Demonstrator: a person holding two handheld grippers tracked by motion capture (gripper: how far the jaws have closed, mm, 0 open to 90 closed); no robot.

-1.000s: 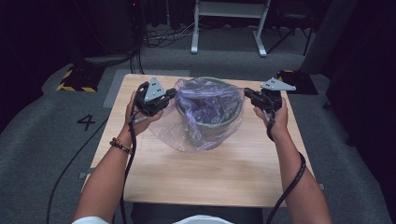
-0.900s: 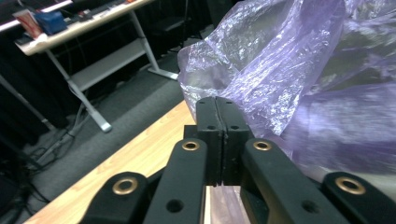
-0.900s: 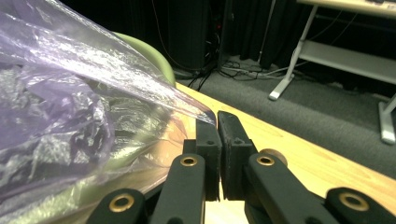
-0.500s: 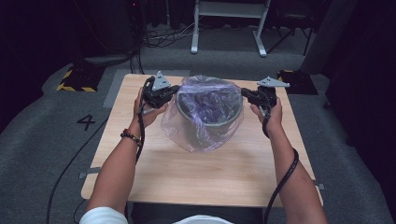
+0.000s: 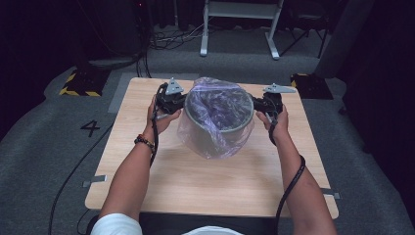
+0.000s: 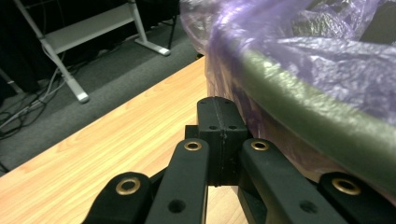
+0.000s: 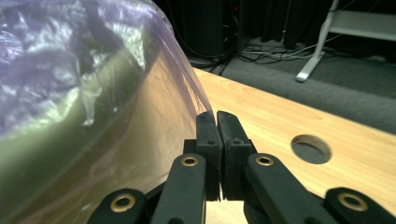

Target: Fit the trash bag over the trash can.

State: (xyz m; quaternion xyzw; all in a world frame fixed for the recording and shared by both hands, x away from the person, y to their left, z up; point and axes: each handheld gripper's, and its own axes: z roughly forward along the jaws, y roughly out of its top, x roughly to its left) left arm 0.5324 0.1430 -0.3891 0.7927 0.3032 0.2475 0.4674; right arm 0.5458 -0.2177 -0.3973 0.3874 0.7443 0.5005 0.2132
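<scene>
A dark green round bin (image 5: 218,131) stands at the middle of the wooden table (image 5: 195,181), lined with a translucent purple plastic bag (image 5: 215,100) that drapes over its rim and down the outside. My left gripper (image 5: 182,104) is at the bin's left side, jaws shut, with the bag's film (image 6: 327,60) against them beside the green rim (image 6: 303,107). My right gripper (image 5: 255,104) is at the bin's right side. In the right gripper view the right gripper (image 7: 215,116) is shut, and the bag's stretched edge (image 7: 177,93) runs into its tips.
A round hole (image 7: 310,149) is cut in the tabletop near the right gripper. Behind the table stands a white metal frame (image 5: 240,29) among floor cables. A yellow-and-black striped block (image 5: 73,85) lies at the far left, and a "4" (image 5: 91,128) marks the carpet.
Both hands have moved away from me and down, carrying the bag's edges lower along the bin's sides. The bag now lies tighter over the rim.
</scene>
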